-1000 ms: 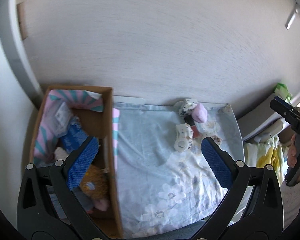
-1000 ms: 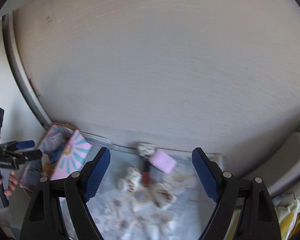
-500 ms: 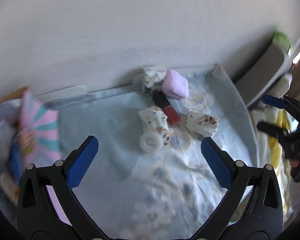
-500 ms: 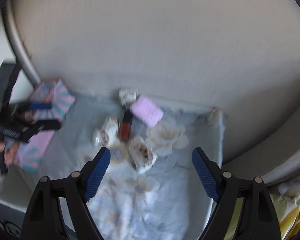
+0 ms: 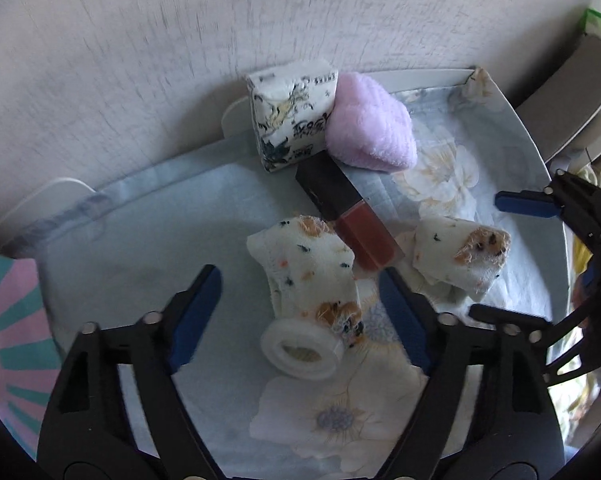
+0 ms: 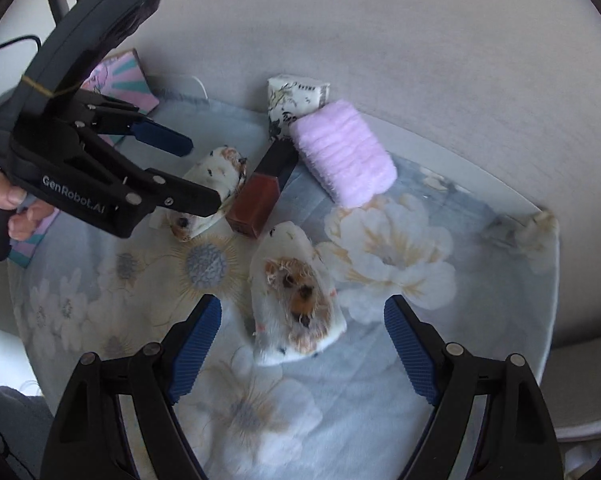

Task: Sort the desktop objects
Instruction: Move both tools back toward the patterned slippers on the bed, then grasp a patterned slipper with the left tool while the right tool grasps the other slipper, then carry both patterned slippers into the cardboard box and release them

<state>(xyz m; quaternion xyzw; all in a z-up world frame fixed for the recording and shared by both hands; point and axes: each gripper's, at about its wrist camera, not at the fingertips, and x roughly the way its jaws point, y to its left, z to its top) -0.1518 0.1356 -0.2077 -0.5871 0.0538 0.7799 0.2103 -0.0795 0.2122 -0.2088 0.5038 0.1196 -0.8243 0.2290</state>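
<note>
White table (image 6: 440, 92); floral cloth (image 6: 380, 380) spread on it.

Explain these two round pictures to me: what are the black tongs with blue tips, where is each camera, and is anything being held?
Each picture comes from a fisheye camera on a handheld gripper, looking forward along its two blue-padded fingers. A person holds one in each hand; there is no robot arm.

The left gripper hangs open over a speckled sock with a white ring at its near end. The right gripper hangs open over a second sock. Each camera also catches the other gripper from the side.

On the floral cloth there also lie a red lip gloss, a pink towel and a small printed pack. Neither gripper holds anything.
</note>
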